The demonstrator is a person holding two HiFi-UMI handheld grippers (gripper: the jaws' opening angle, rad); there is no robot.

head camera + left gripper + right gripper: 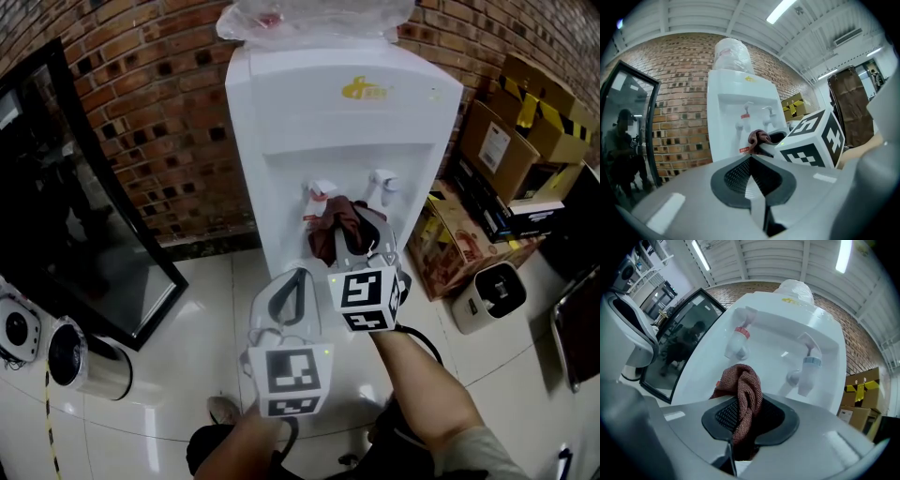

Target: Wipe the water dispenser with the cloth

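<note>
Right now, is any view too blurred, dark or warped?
Head view: sharp, evenly lit, fisheye bowing the brick wall. Left gripper view: ceiling light flares, water dispenser small but clear. Right gripper view: cloth crisp, dispenser bright and curved.

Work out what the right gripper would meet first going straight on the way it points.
Probably the recessed front of the water dispenser, between the red tap and blue tap, with the cloth in the right gripper touching first; depth is unclear.
</note>
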